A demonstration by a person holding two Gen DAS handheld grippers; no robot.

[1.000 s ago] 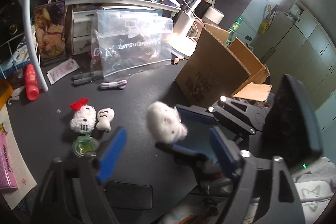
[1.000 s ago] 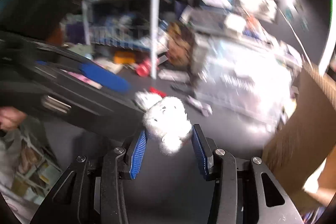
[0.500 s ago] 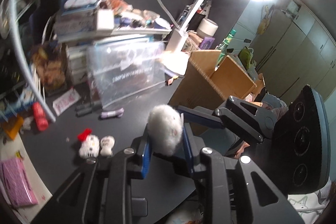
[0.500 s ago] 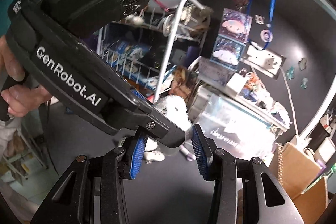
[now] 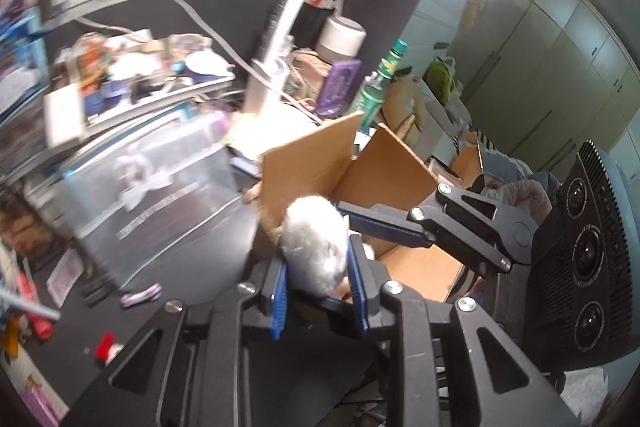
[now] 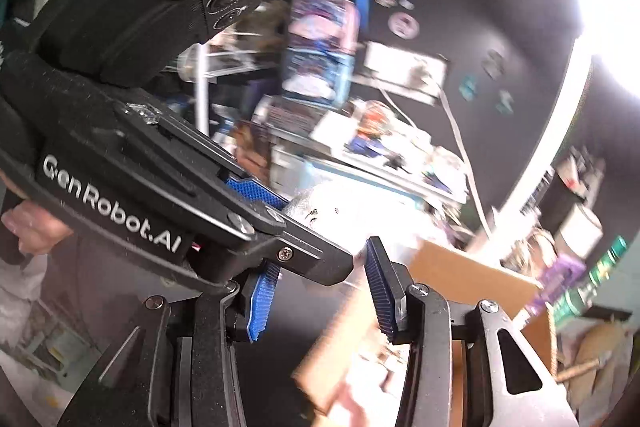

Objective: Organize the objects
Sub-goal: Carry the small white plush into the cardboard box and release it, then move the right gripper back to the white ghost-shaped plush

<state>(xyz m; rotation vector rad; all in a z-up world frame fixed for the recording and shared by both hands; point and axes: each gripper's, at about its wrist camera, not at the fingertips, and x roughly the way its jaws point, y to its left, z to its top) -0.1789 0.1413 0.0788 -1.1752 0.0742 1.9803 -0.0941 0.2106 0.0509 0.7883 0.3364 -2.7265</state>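
Observation:
A white fluffy plush [image 5: 316, 239] hangs in the air at the near edge of an open cardboard box [image 5: 304, 167]. My left gripper [image 5: 318, 267] is shut on it, its blue pads pressing both sides. From the right, a finger [image 5: 392, 227] of the other gripper reaches the same plush. In the right wrist view my right gripper [image 6: 324, 255] still pinches the plush [image 6: 316, 211] at its tips. The left tool's body and blue pad [image 6: 252, 189] cross in front there and hide the right gripper's left tip. The box [image 6: 460, 267] lies just beyond.
A clear plastic bag [image 5: 160, 195] stands left of the box on the dark desk. A white lamp arm [image 5: 280, 39], a green bottle [image 5: 380, 83] and cluttered shelves stand behind. A purple cord [image 5: 142, 295] lies on the desk. A hand [image 6: 28, 227] grips the left tool.
The left gripper, open a second ago, has shut on the plush held by the right one. Both grippers have since risen and swung with it toward the cardboard box.

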